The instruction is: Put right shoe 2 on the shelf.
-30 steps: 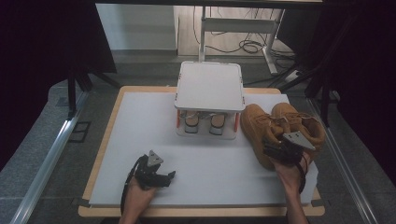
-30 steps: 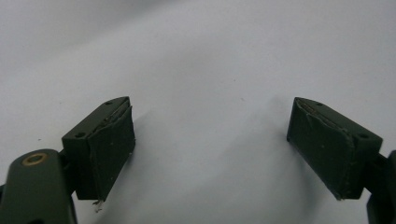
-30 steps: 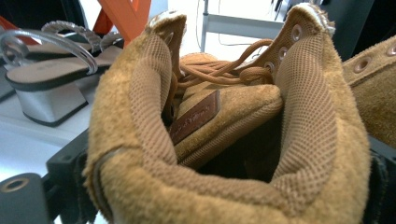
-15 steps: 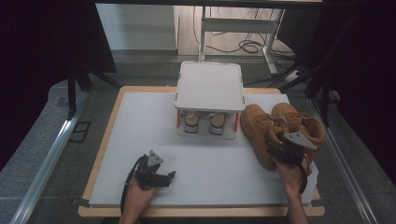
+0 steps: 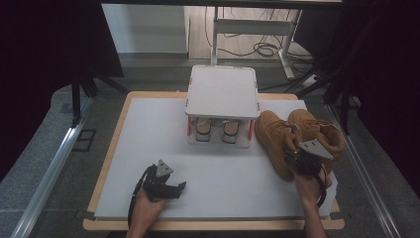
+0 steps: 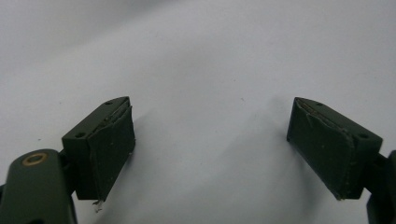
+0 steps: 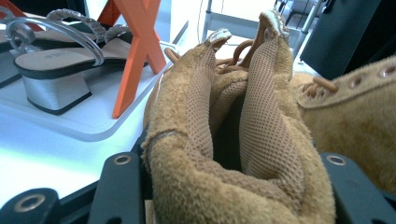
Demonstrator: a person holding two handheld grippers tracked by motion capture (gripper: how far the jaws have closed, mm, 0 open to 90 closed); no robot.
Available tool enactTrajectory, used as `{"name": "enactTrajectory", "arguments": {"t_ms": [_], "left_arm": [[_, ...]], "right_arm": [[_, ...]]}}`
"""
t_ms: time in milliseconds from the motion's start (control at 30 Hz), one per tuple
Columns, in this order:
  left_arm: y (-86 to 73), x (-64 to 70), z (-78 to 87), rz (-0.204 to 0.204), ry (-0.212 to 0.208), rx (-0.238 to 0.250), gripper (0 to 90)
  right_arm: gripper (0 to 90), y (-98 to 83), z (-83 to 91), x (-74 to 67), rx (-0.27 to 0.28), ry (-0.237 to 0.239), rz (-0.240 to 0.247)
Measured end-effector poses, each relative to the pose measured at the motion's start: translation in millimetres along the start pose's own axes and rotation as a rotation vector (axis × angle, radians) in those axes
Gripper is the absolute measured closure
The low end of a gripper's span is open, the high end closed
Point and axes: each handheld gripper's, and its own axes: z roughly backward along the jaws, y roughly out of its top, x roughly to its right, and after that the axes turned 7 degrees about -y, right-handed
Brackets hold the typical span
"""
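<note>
Two tan suede boots stand at the right of the white mat [image 5: 148, 134]. My right gripper [image 5: 296, 157] is at the heel collar of the nearer-left boot [image 5: 270, 134]; its jaws have just been closing on that collar. The right gripper view has the mesh-lined collar [image 7: 261, 93] pinched narrow between the two black jaws of my right gripper [image 7: 224, 177]. The second boot [image 5: 319, 130] [image 7: 355, 107] sits just to the right. My left gripper [image 5: 179, 188] rests low near the mat's front, open, with bare white surface between its pads [image 6: 109, 149].
A white shoe rack [image 5: 223, 89] with orange legs [image 7: 135, 46] stands at the back middle, with a pair of silver-heeled sandals [image 5: 214, 130] [image 7: 56, 56] on its lower shelf. The wooden table edge [image 5: 213, 225] frames the mat. Dark curtains, metal rails and floor cables surround the table.
The right gripper's jaws have drawn in on the boot collar. Both hands have stayed where they were, and the boots have not shifted.
</note>
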Motion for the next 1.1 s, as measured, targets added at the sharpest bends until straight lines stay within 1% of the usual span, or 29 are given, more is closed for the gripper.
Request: {"name": "enactTrajectory", "arguments": {"t_ms": [133, 233, 400, 567, 633, 667, 700, 733, 767, 867, 900, 1000, 1033, 1100], "left_arm": [[0.0, 0.0, 0.0, 0.000, 0.000, 0.000, 14.8], [0.0, 0.0, 0.0, 0.000, 0.000, 0.000, 14.9], [0.0, -0.1, 0.0, 0.000, -0.001, 0.000, 14.8], [0.0, 0.2, -0.3, 0.004, 0.000, 0.004, 14.8], [0.0, 0.2, -0.3, 0.004, 0.000, 0.004, 14.9], [0.0, 0.2, -0.3, 0.004, 0.000, 0.004, 14.8], [0.0, 0.0, -0.3, 0.001, 0.000, 0.004, 14.8], [0.0, 0.0, -0.3, 0.001, 0.000, 0.004, 14.8], [0.0, 0.0, -0.3, 0.001, 0.000, 0.004, 14.8], [0.0, -0.1, -0.3, 0.001, 0.000, 0.004, 14.9], [0.0, -0.1, -0.3, 0.001, 0.000, 0.004, 14.9], [0.1, -0.1, -0.3, 0.002, -0.001, 0.004, 14.8], [0.1, -0.1, -0.3, 0.002, -0.001, 0.004, 14.8], [0.1, -0.1, -0.3, 0.002, -0.001, 0.004, 14.8]], "right_arm": [[50.9, 5.5, 3.2, -1.0, 0.001, 0.005, 0.007], [51.6, 8.6, 5.1, 0.8, -0.002, 0.012, -0.001], [52.2, 12.8, 9.4, 3.6, 0.011, 0.026, -0.020], [52.4, 18.2, 15.4, 3.3, 0.038, 0.035, -0.029], [52.7, 21.9, 18.9, 4.1, 0.060, 0.043, -0.047], [52.7, 21.9, 18.9, 4.1, 0.060, 0.043, -0.047], [53.0, 24.6, 21.0, 4.9, 0.076, 0.046, -0.054], [53.0, 24.6, 21.0, 4.9, 0.076, 0.046, -0.054], [53.0, 27.4, 23.0, 5.8, 0.090, 0.045, -0.064], [53.0, 29.8, 24.7, 7.3, 0.105, 0.042, -0.075], [52.9, 32.1, 26.3, 9.6, 0.116, 0.043, -0.084], [53.0, 34.3, 27.7, 12.1, 0.127, 0.042, -0.092], [53.0, 36.9, 29.4, 14.3, 0.138, 0.039, -0.104], [53.0, 38.1, 30.1, 15.5, 0.145, 0.036, -0.106]]}}
